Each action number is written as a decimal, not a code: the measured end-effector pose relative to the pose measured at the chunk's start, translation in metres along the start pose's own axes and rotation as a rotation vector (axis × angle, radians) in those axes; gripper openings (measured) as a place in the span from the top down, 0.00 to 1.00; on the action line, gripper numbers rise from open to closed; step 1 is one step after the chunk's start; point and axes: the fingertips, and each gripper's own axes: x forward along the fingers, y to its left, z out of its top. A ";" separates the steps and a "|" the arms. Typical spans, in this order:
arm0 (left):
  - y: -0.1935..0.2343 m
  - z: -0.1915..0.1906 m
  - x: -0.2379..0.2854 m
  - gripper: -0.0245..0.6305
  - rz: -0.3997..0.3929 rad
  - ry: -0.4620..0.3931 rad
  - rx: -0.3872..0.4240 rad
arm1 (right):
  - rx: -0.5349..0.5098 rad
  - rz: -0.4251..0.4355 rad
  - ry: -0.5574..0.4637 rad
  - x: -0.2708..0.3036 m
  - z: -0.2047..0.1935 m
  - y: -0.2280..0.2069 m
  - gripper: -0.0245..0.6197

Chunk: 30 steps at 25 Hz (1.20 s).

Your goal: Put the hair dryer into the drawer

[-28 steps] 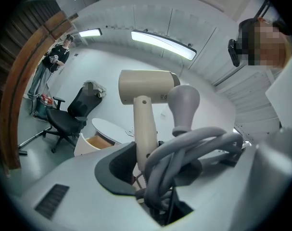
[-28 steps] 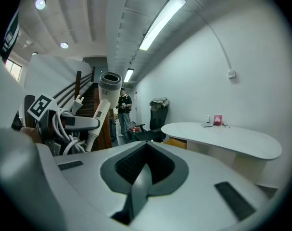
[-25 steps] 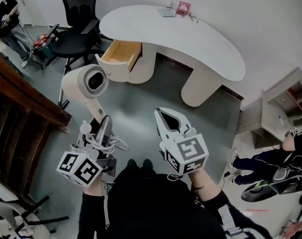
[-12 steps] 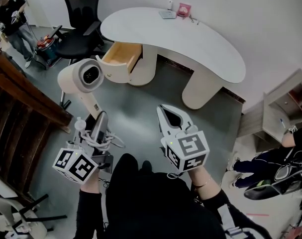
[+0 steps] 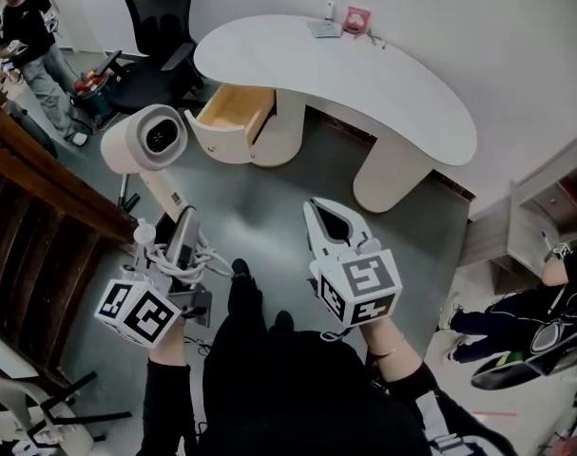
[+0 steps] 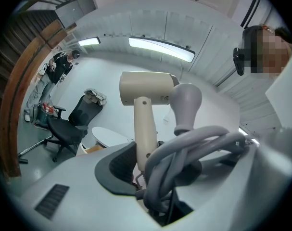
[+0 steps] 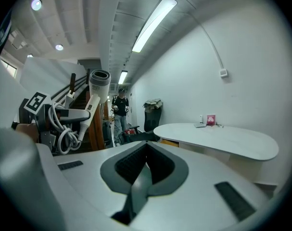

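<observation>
The cream hair dryer [image 5: 145,141] stands upright, its nozzle end toward the head camera, well short of the open wooden drawer [image 5: 233,112] in the white curved desk [image 5: 383,79]. My left gripper [image 5: 179,226] is shut on its handle, and the grey cord [image 5: 179,262] lies coiled over the jaws. In the left gripper view the hair dryer [image 6: 146,88] rises from the left gripper [image 6: 145,163], with the cord [image 6: 194,148] bundled on the right. My right gripper [image 5: 318,209] is shut and empty, level with the left; its jaws meet in the right gripper view [image 7: 141,174], where the hair dryer [image 7: 98,88] shows at left.
A black office chair [image 5: 160,36] stands left of the drawer. A dark wooden stair rail [image 5: 41,207] runs along the left. One person [image 5: 31,46] stands at the far left, another [image 5: 516,312] is low at the right beside a shelf [image 5: 554,198]. Small items [image 5: 345,19] lie on the desk's far edge.
The left gripper has carried the hair dryer up and to the left in the head view. The right gripper has drifted slightly forward. Both grips are unchanged.
</observation>
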 end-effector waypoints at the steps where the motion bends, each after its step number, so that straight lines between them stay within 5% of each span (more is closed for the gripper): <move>1: 0.002 0.000 0.002 0.72 0.000 0.000 0.001 | 0.002 -0.002 0.000 0.002 0.000 -0.001 0.95; 12: 0.047 0.005 0.051 0.72 -0.007 0.022 -0.012 | -0.002 -0.018 0.035 0.060 0.006 -0.012 0.95; 30: 0.195 0.050 0.164 0.72 -0.037 0.115 -0.044 | 0.006 -0.072 0.114 0.244 0.035 -0.010 0.95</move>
